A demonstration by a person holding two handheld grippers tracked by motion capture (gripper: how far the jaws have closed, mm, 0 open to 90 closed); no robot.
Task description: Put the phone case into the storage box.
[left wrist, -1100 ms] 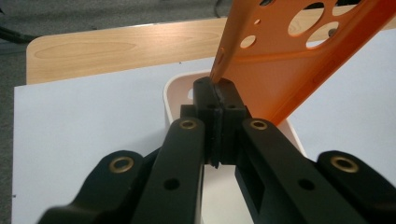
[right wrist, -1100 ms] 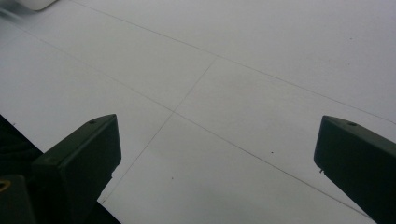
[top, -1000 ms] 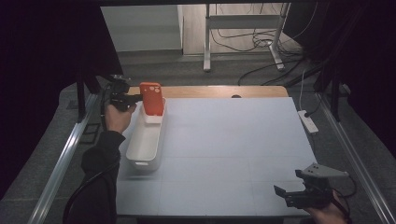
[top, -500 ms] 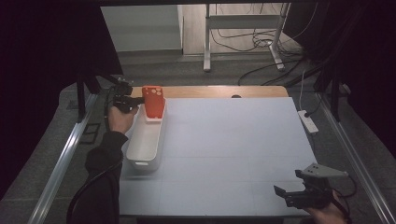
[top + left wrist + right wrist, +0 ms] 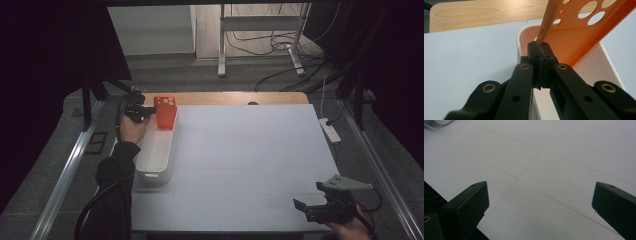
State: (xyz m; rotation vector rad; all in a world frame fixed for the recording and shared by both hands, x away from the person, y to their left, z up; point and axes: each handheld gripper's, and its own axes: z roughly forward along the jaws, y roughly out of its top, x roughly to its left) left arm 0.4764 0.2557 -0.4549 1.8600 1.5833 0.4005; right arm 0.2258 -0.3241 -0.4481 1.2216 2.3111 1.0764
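Observation:
An orange phone case (image 5: 165, 112) with round camera holes hangs upright over the far end of a long white bin (image 5: 156, 150). My left gripper (image 5: 146, 113) is shut on the case's edge. In the left gripper view the two black jaws meet on the thin orange rim (image 5: 540, 42), with the case (image 5: 576, 32) spreading up to the right above the bin's rim (image 5: 520, 37). My right gripper (image 5: 305, 206) rests near the table's front right corner, jaws wide open over bare white surface (image 5: 541, 182), nothing between them.
The white table top (image 5: 250, 150) spreads between the two hands, with a wooden strip (image 5: 230, 98) along its far edge. A power strip (image 5: 330, 129) lies off the right edge. Metal rails run along both sides, and cables lie on the floor beyond.
The left hand has lowered the orange case a little toward the bin's far end. The right gripper has stayed where it was.

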